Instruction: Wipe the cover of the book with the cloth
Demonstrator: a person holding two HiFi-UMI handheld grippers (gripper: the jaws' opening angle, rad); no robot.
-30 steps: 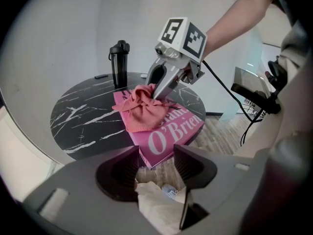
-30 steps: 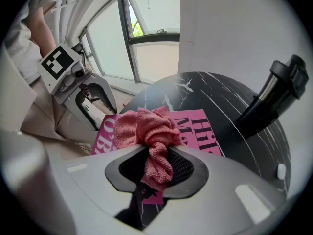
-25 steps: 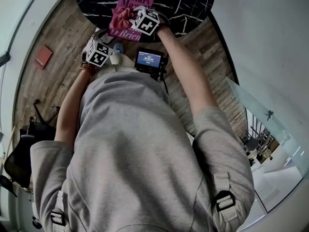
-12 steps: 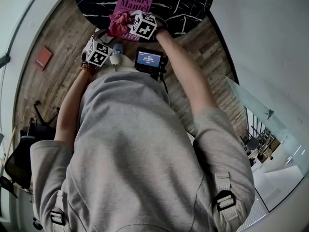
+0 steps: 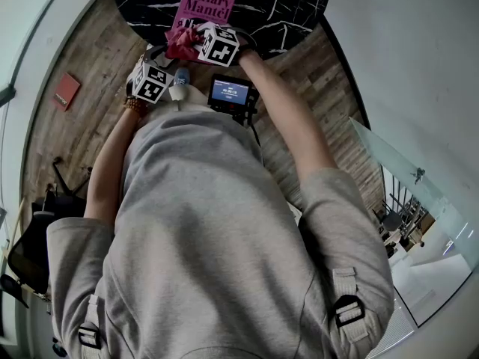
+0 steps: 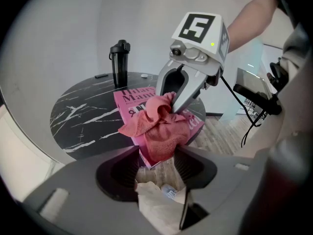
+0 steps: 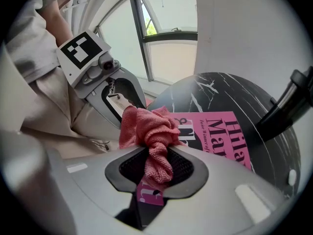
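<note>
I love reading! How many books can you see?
1 for sure: the pink book lies on the black table, partly under the red cloth. A flat red thing on the floor could be another; too small to tell.

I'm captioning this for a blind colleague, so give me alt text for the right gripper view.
The right hand-held gripper is clamped on a bunched pink cloth over a pink book, which lies on a black marble-patterned table. The left hand-held gripper sits just behind the cloth at upper left, with a window beyond.
</note>
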